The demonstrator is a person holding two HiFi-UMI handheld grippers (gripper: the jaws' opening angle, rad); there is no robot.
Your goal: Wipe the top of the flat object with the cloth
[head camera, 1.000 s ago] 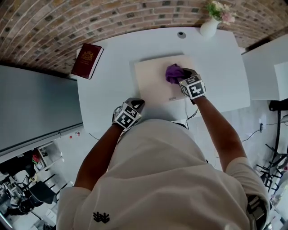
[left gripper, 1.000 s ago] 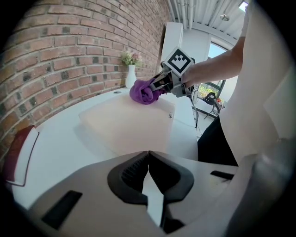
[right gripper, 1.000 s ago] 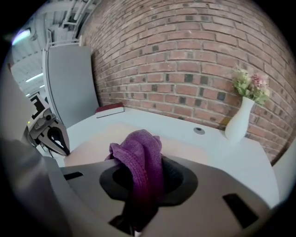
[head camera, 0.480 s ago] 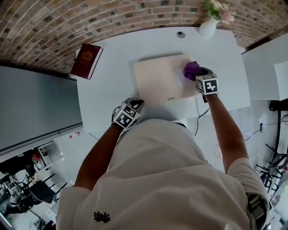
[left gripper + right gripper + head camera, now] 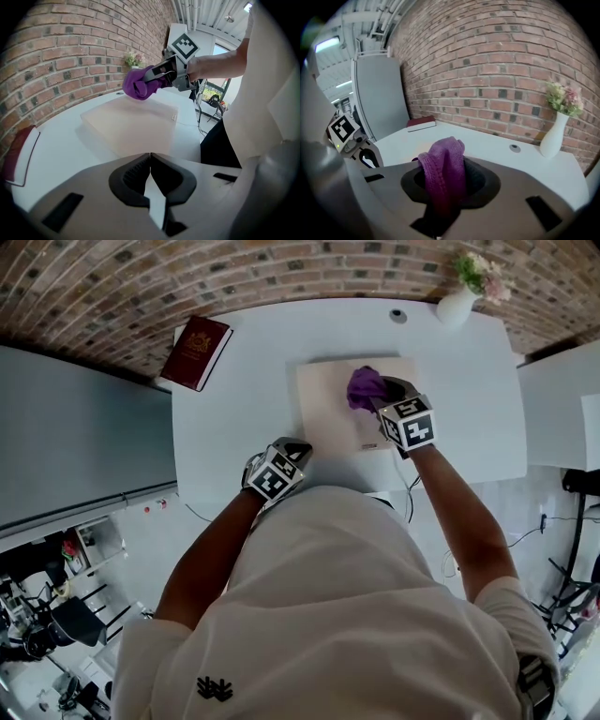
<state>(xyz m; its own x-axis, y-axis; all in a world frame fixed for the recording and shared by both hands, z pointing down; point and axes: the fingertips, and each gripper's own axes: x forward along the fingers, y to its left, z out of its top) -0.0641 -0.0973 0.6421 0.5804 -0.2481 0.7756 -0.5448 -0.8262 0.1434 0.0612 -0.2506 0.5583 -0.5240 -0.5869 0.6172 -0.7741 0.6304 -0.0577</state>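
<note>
A flat beige board (image 5: 334,413) (image 5: 131,124) lies on the white table (image 5: 244,390). My right gripper (image 5: 382,396) (image 5: 443,187) is shut on a purple cloth (image 5: 366,387) (image 5: 443,173) (image 5: 138,84), holding it over the board's far right part; in the left gripper view the cloth looks slightly above the surface. My left gripper (image 5: 298,448) (image 5: 149,161) is shut with nothing in it, near the table's front edge, just left of the board's near corner.
A dark red book (image 5: 197,352) (image 5: 421,123) lies at the table's far left corner. A white vase with flowers (image 5: 461,298) (image 5: 555,133) stands at the far right, with a small round disc (image 5: 399,316) (image 5: 514,148) beside it. A grey cabinet (image 5: 84,446) flanks the left.
The right gripper carried the cloth from the board's middle to its right edge, then back left over the board. The left gripper has stayed in place while the head camera shifted.
</note>
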